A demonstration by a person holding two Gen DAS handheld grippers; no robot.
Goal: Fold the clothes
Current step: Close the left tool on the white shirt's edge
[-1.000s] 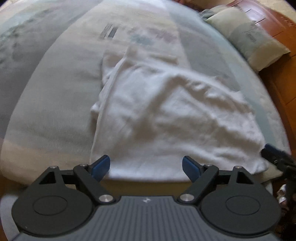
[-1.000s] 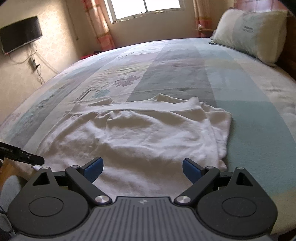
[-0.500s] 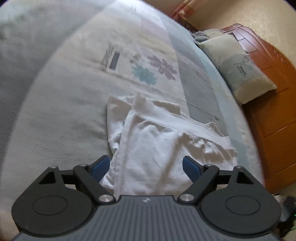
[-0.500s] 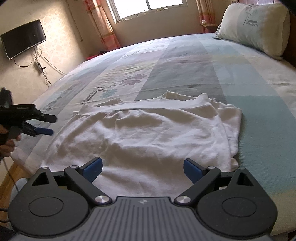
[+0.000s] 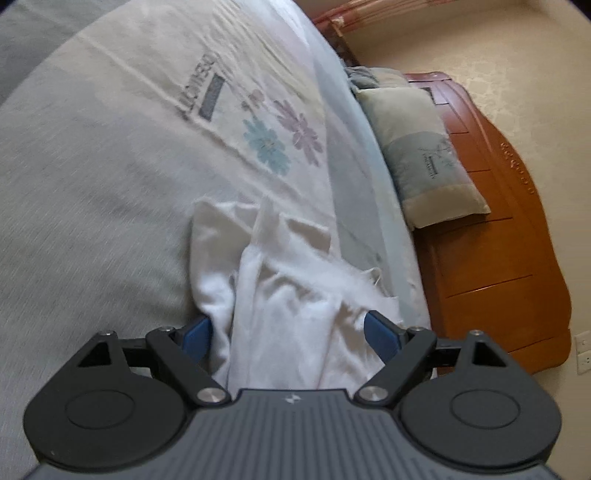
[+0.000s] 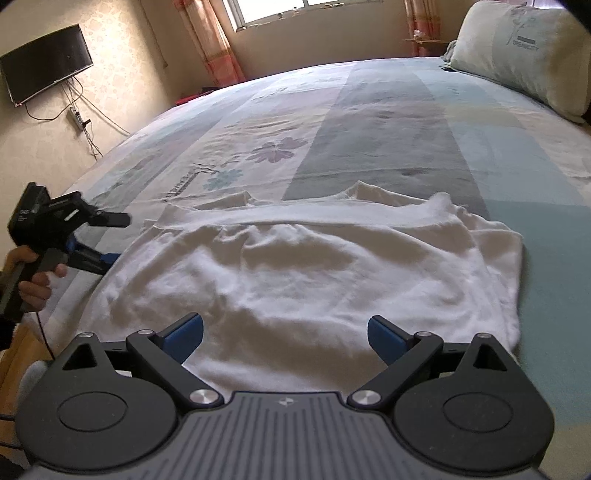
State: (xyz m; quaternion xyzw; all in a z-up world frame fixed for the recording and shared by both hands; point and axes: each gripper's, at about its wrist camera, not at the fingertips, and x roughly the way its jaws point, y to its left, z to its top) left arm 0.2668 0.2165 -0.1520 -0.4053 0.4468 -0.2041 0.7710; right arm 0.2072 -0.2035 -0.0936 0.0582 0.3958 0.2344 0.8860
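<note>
Floral bedspread [image 6: 369, 122], white shirt [image 6: 314, 266] near its edge, left tongs [image 5: 286, 332] and right tongs [image 6: 286, 334] spread wide.

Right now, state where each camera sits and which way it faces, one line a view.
Left wrist: on the left gripper, jaws open, looking along the white shirt toward the pillow and wooden headboard.
Right wrist: on the right gripper, jaws open, facing across the bed toward the window and TV; the left hand shows at the left edge.
Shared: shirt, flowered bedsheet, pillow.
</note>
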